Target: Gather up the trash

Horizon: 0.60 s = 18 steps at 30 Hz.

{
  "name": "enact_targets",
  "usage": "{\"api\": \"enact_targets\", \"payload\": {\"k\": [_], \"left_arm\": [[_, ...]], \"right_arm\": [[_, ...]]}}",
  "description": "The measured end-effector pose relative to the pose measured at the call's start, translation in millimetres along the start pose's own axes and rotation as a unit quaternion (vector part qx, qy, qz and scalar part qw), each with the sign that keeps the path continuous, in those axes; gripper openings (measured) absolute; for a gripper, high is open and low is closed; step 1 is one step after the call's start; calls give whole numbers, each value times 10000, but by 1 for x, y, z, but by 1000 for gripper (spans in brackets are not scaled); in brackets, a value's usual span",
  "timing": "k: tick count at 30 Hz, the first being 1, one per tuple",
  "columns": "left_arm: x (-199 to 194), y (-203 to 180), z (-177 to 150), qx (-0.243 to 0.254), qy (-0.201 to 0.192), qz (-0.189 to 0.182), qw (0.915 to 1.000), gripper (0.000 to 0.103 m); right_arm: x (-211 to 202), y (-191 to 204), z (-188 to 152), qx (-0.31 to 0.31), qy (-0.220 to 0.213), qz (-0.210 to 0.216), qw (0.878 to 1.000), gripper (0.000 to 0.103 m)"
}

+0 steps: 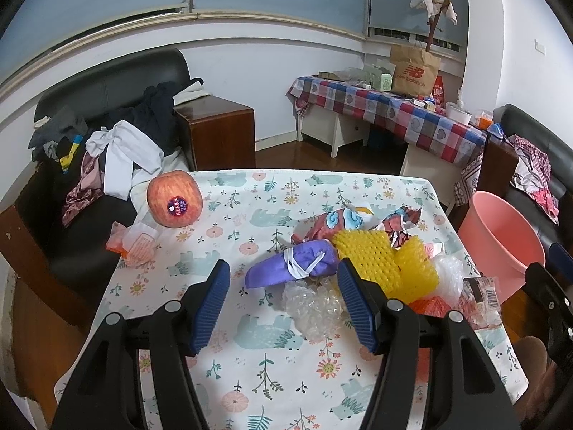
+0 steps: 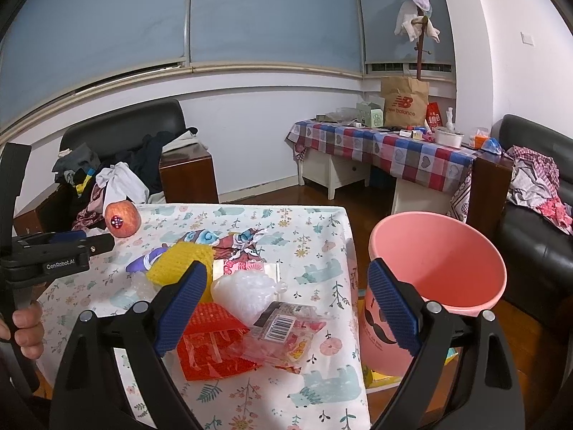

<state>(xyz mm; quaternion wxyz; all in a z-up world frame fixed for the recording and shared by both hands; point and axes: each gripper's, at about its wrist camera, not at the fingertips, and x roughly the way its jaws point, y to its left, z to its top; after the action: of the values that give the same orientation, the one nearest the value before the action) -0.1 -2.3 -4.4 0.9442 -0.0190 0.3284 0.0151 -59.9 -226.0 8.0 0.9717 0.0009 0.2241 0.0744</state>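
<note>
My left hand-held gripper (image 1: 283, 304) fills the lower part of its own view, its two blue ribbed fingers (image 1: 211, 308) spread wide apart with nothing between them, the black arms running down to the bottom edge. My right hand-held gripper (image 2: 286, 304) sits likewise low in its frame, jaws splayed wide and empty. In the right wrist view I can see the left tool again at the left edge, seen side-on, with my hand (image 2: 27, 328) wrapped round its handle at lower left. The right tool's black body shows at the lower right of the left view.
</note>
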Motion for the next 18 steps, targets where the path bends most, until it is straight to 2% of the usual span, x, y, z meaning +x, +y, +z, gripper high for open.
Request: {"api": "enact_targets", "payload": {"k": [11, 18], "left_arm": [[2, -2, 0, 106, 70, -107, 9999, 62], [6, -5, 0, 143, 206, -329, 9991, 62]], "right_arm": [[2, -3, -5, -11, 98, 91, 9999, 92], [2, -2, -9, -64, 158, 196, 9997, 92]]}}
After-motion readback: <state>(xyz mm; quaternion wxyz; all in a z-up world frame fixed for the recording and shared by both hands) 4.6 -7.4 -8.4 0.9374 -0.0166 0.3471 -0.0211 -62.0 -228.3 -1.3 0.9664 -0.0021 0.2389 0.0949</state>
